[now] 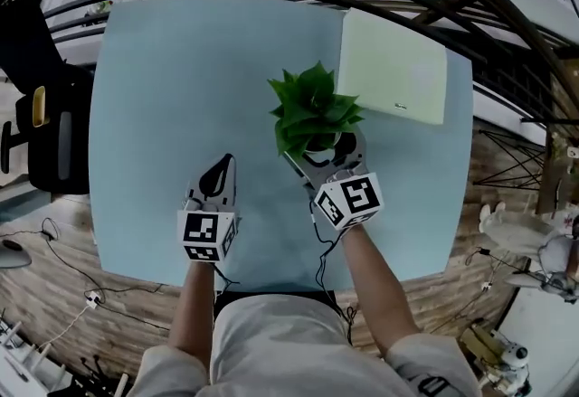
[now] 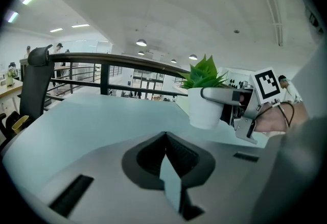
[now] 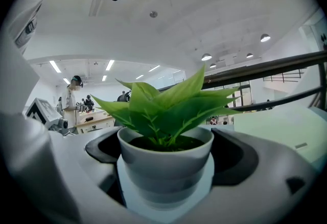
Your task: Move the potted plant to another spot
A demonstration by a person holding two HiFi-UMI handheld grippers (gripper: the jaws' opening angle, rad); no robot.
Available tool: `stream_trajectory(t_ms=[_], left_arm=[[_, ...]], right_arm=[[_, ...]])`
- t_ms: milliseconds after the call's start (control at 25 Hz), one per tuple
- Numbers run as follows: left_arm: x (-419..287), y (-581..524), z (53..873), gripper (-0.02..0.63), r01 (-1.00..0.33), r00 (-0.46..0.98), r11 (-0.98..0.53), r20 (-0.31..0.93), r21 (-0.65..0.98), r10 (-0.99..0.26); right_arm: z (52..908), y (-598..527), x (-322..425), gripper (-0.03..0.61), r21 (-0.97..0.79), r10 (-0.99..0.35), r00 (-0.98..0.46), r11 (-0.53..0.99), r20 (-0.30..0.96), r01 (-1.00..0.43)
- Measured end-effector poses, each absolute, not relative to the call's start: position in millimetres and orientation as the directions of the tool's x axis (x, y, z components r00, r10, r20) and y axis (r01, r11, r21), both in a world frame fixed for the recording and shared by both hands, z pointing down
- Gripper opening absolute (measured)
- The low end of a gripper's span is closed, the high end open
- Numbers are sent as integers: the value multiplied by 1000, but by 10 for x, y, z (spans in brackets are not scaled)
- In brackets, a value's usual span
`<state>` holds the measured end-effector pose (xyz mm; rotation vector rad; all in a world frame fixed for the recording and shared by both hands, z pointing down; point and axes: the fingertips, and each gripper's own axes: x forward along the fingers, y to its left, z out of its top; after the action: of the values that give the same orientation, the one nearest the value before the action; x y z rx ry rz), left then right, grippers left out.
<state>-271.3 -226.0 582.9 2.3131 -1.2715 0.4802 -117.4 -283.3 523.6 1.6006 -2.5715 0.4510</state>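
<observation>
potted plant (image 1: 312, 110) clamped at its pot by right gripper (image 1: 324, 149), judged for carrying | left gripper (image 1: 223, 165) closed on nothing, held clear to plant's left | green mat (image 1: 393, 65) just beyond plant

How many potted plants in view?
1. The potted plant is between the jaws of the right gripper, over the right half of the table, near the pale green mat. None seem hidden.

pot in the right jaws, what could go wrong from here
1. The right gripper holds the pot by its smooth, tapered sides only; it might slip or tip and spill soil.
2. The green sheet lies just beyond it; set down across that sheet's edge, the pot could stand tilted.
</observation>
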Motion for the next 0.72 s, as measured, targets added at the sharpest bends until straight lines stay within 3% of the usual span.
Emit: stream_trajectory(t_ms=[720], left_arm=[[-2653,-2438,6176,12,-863,504,-428,527,270,-685]], right_arm=[[5751,-3652,-1433,531,-155,-842,-477,451,251,-879]])
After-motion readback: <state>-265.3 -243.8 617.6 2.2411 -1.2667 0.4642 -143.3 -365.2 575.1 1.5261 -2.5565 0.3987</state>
